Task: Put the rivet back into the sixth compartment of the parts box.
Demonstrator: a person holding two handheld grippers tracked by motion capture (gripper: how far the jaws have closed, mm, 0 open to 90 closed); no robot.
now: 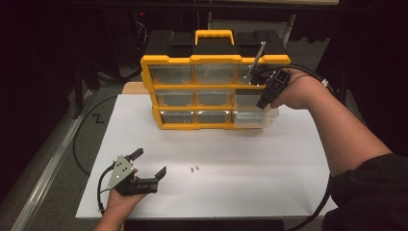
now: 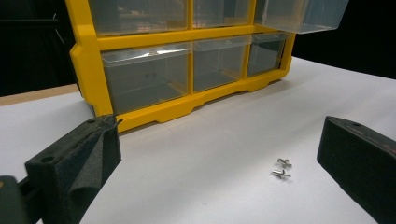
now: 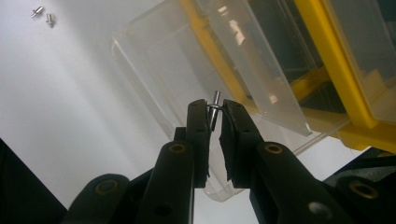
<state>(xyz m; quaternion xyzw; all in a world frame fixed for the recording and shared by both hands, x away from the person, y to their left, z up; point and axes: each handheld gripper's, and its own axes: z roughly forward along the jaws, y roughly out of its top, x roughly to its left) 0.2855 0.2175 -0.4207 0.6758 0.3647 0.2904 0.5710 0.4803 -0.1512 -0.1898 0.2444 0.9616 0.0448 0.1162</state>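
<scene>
A yellow and black organiser with clear drawers stands at the back of the white table. Its middle right drawer is pulled out. My right gripper hovers over that drawer, shut on a small metal pin that pokes up between its tips. Two more small metal pins lie on the table in front of the organiser, also visible in the left gripper view and the right gripper view. My left gripper rests near the front left, open, with nothing between its wide-apart jaws.
The white table top ends at a front edge near the person. A cable loops off the left side of the table. Dark floor and black stands surround the table.
</scene>
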